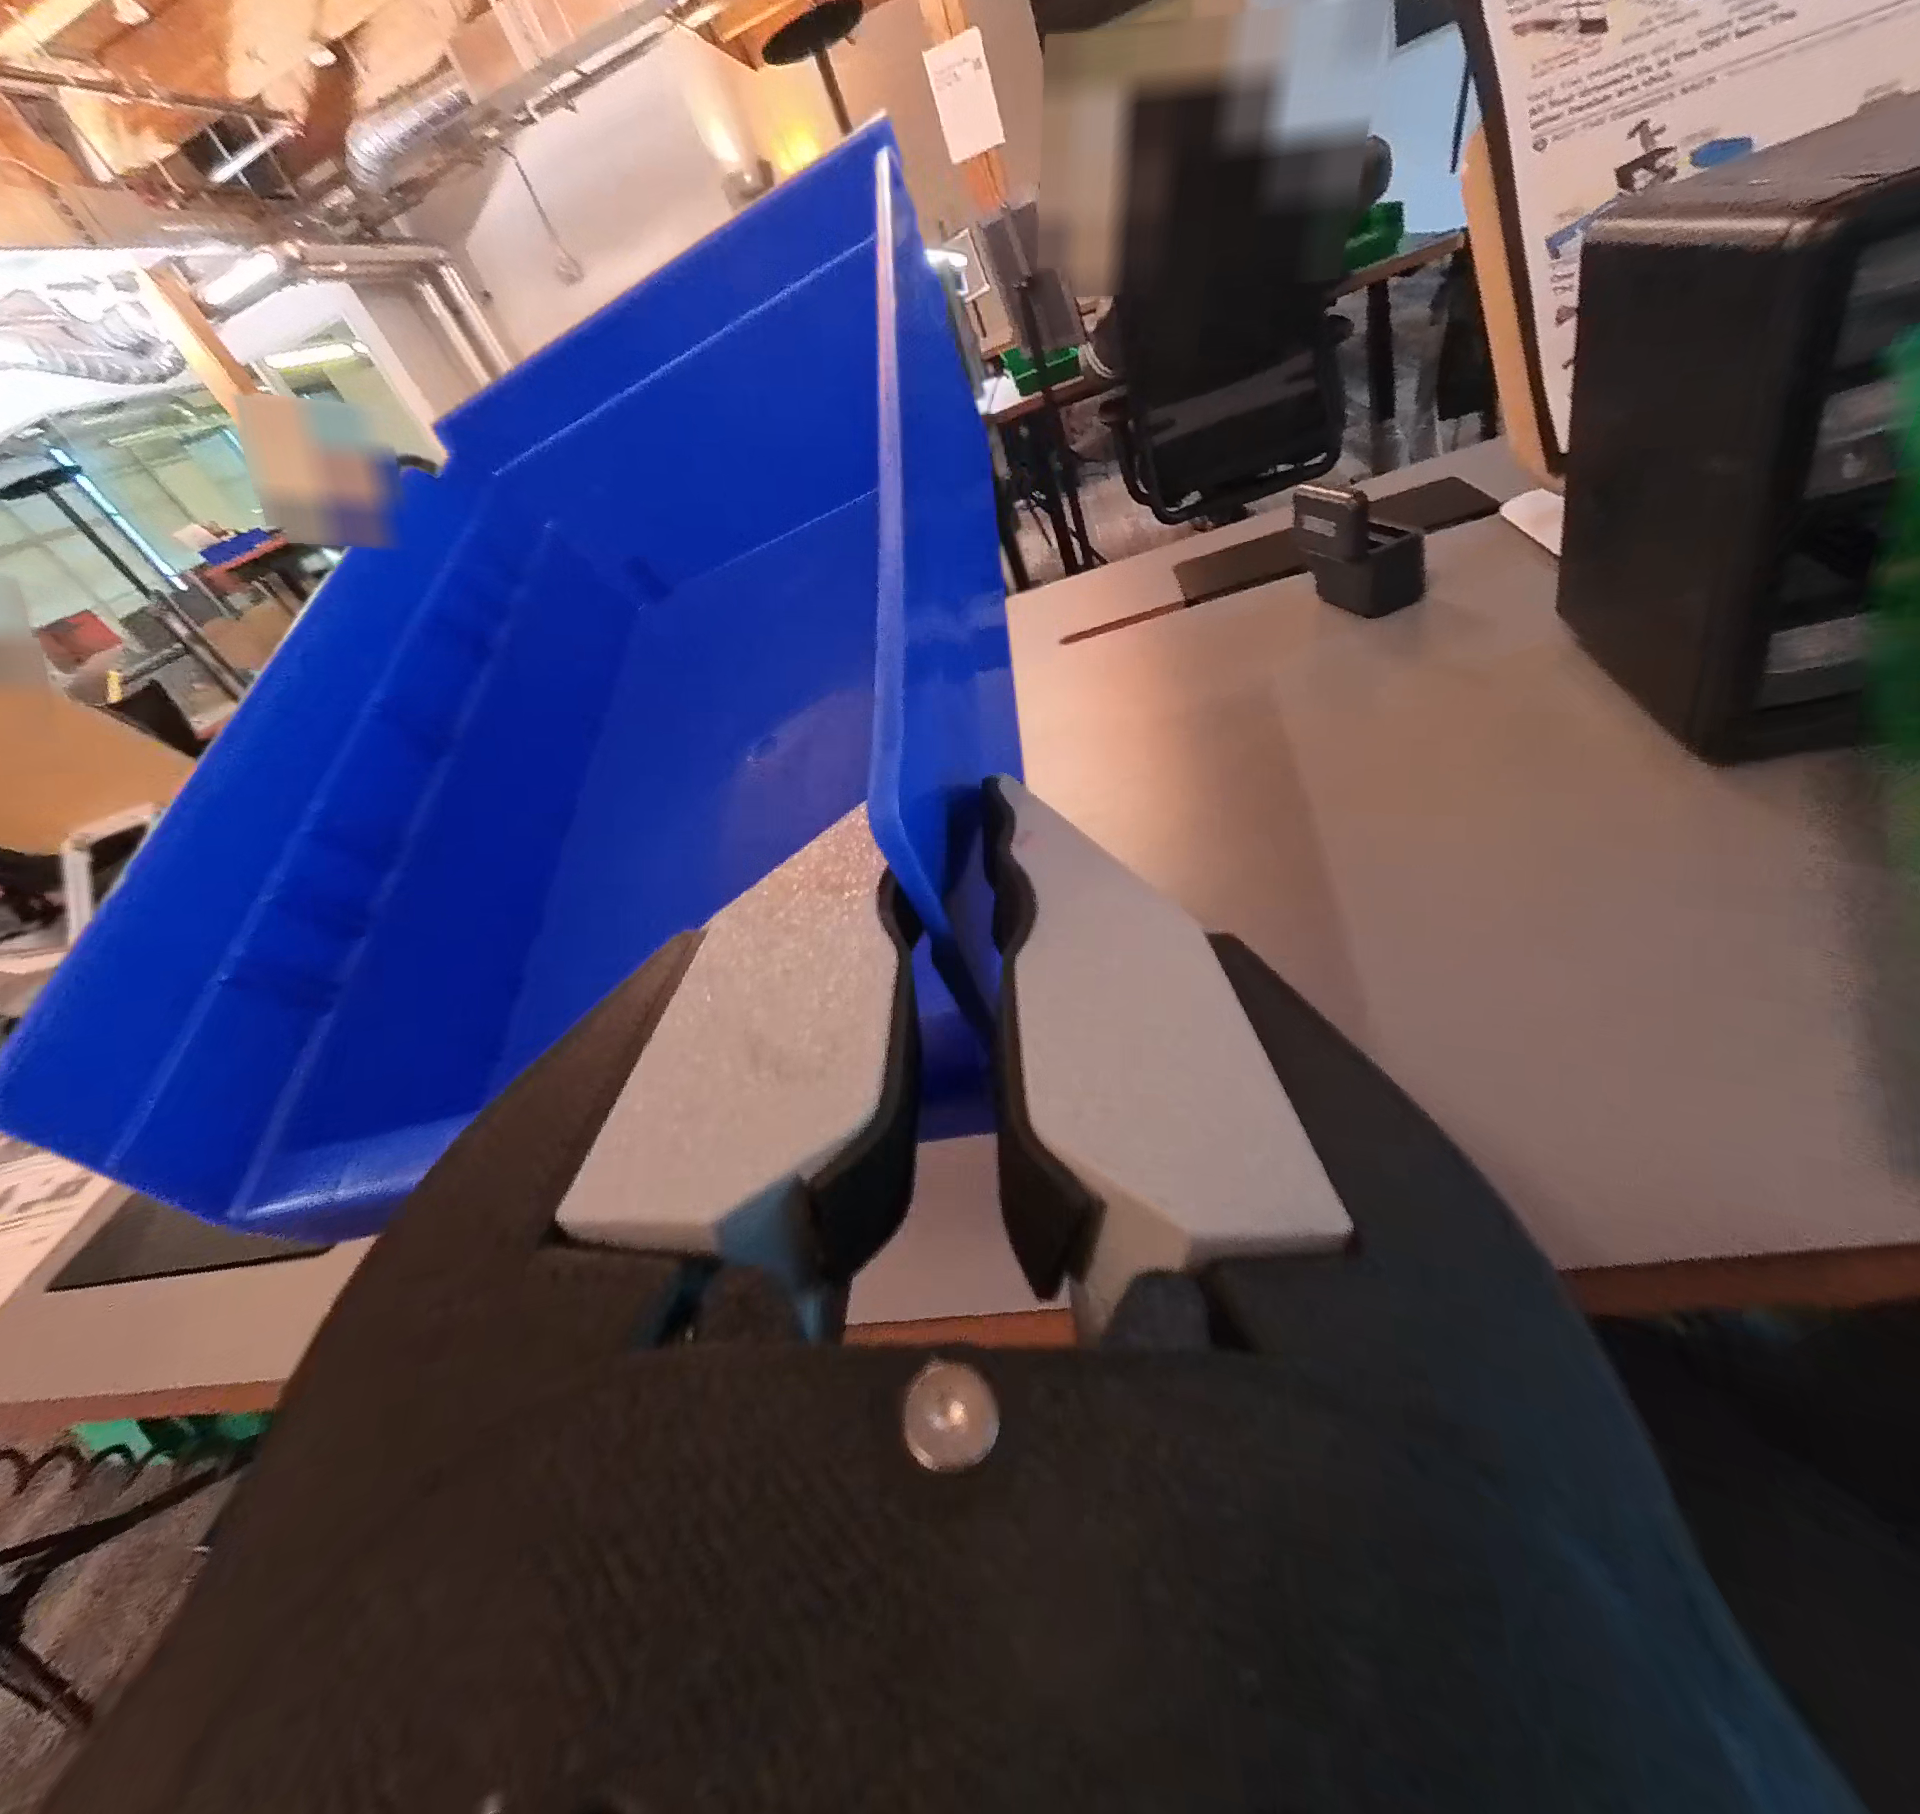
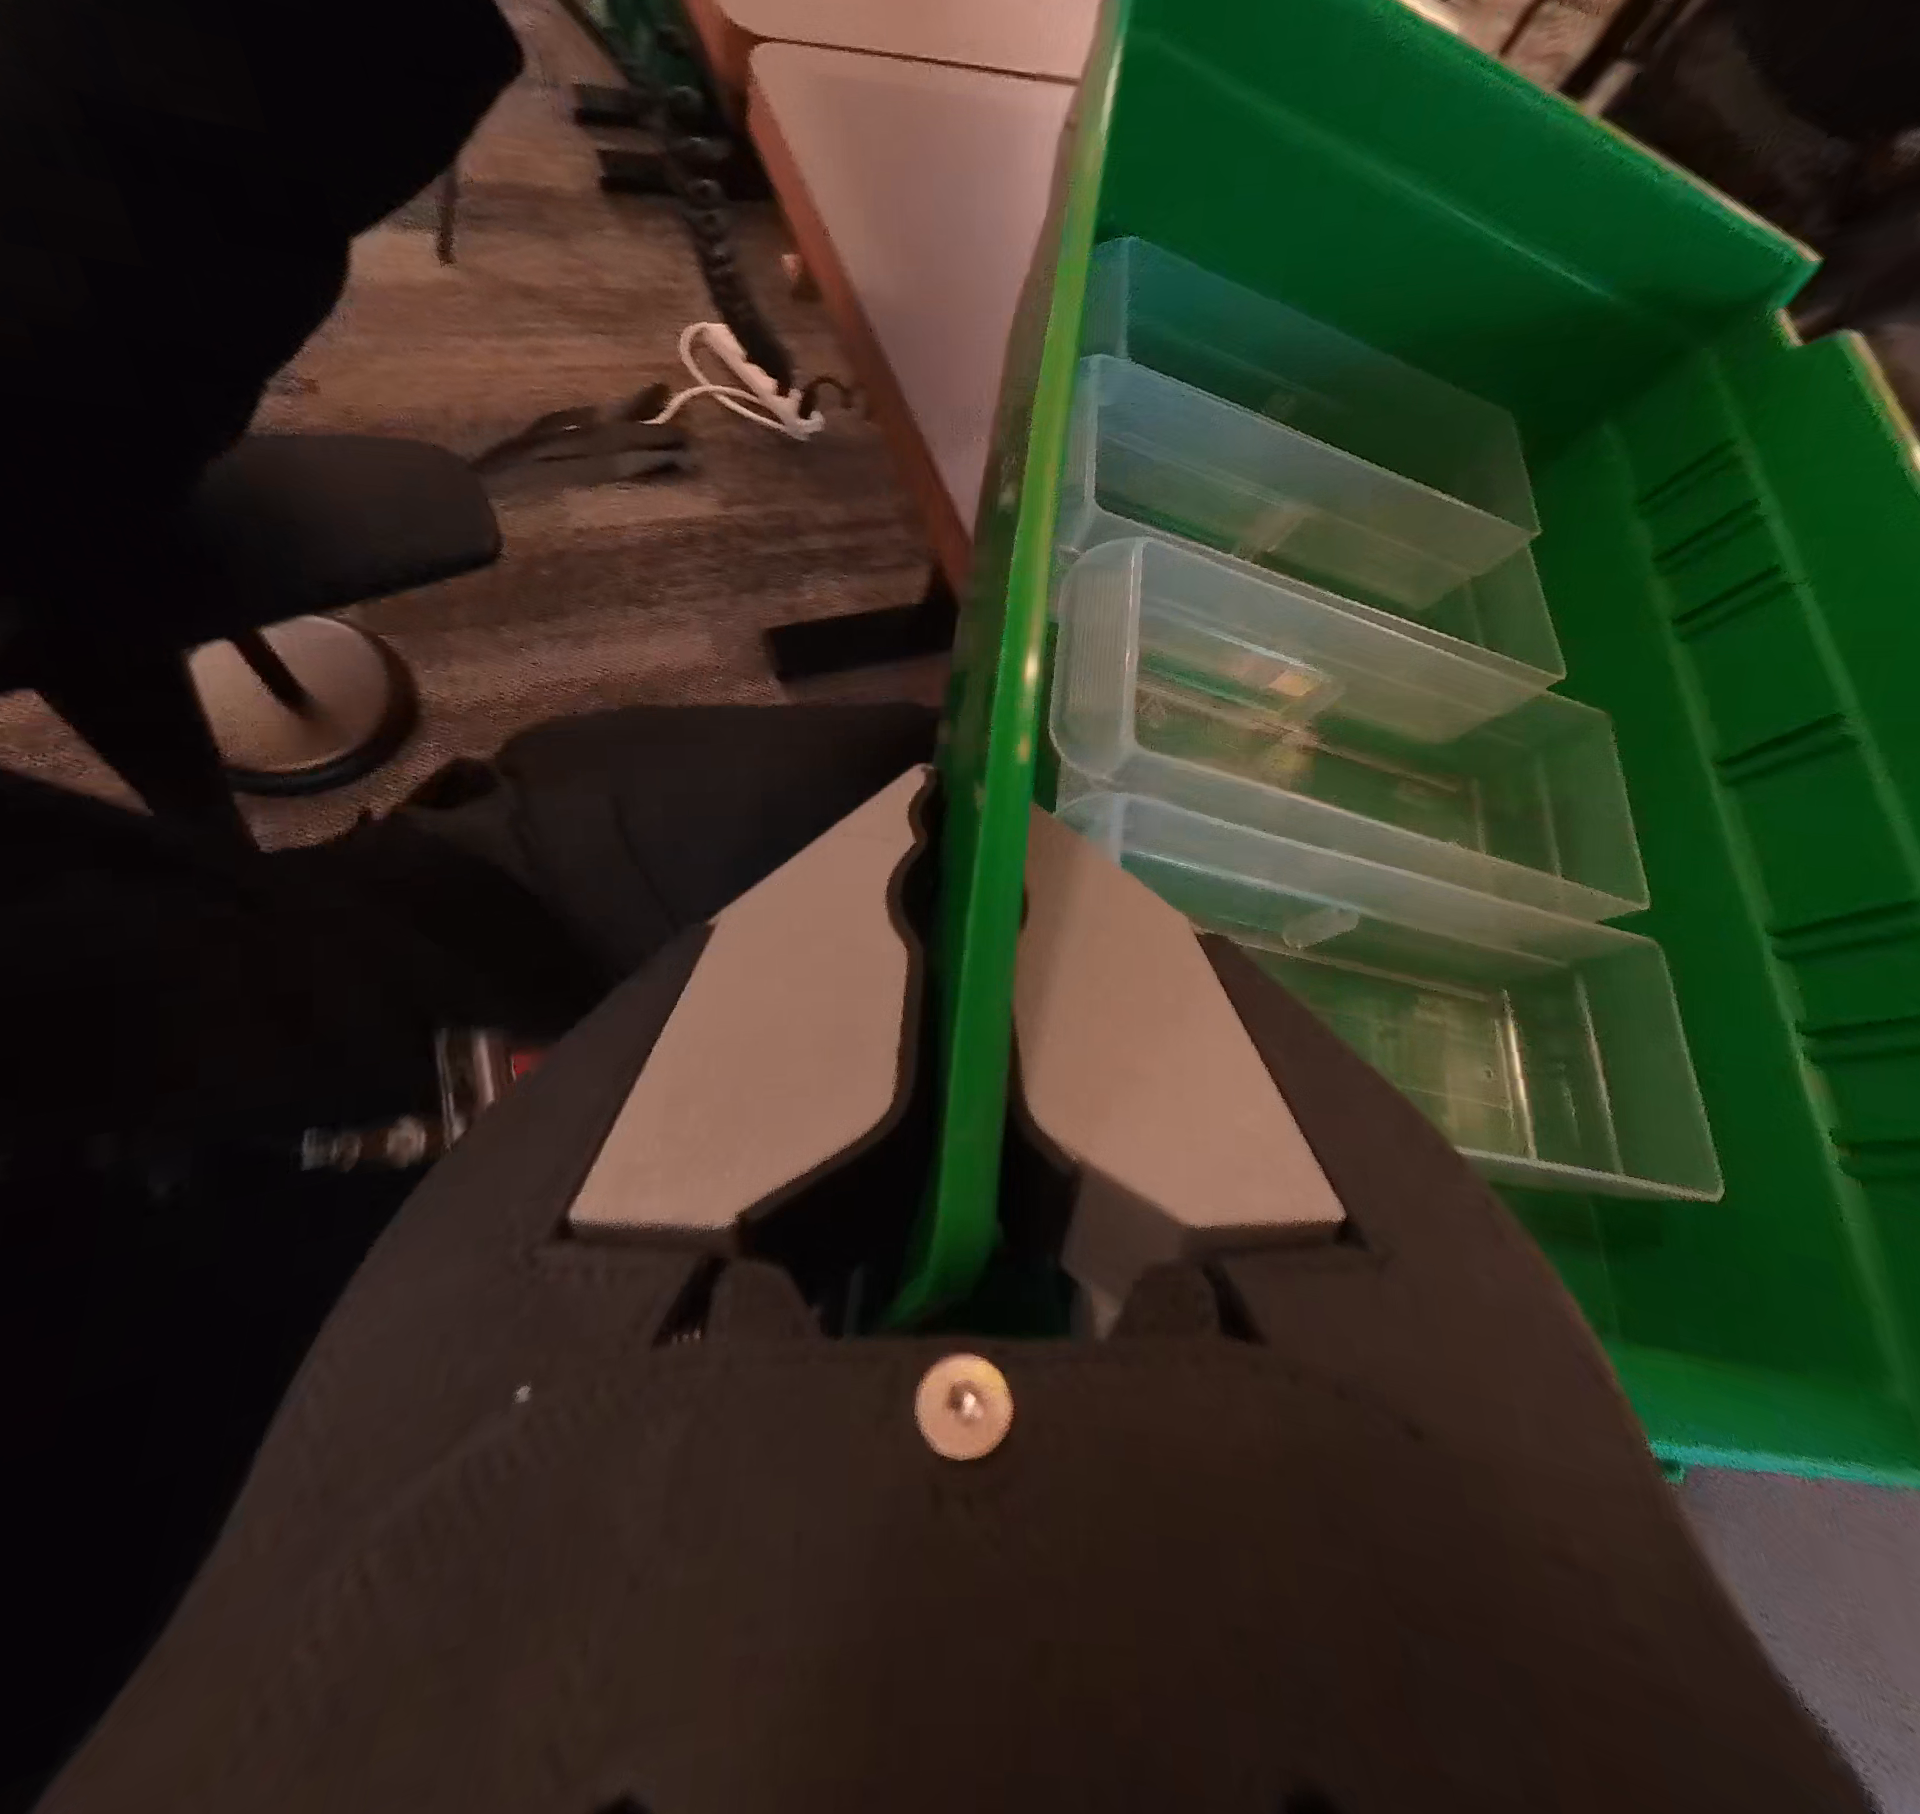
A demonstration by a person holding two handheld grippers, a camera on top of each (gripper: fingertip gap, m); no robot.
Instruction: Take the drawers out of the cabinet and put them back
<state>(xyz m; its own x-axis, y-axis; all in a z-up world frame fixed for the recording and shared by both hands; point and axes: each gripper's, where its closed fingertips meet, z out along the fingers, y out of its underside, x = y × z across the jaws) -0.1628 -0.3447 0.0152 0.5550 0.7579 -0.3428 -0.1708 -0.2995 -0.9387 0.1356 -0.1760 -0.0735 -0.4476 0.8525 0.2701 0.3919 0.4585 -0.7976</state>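
My left gripper (image 1: 951, 891) is clamped on the blue bin's (image 1: 582, 725) wall, bin tilted up toward 11 o'clock over the grey table (image 1: 1455, 933); black cabinet (image 1: 1725, 476) sits at 2 o'clock. Right gripper (image 2: 971, 881) is pinched on the green bin's (image 2: 1403, 206) rim, w/ clear drawers (image 2: 1351, 756) stacked inside at 2 o'clock.

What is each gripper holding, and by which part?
Left gripper: empty blue bin, by its side-wall rim. Right gripper: green bin of clear drawers, by its side wall.
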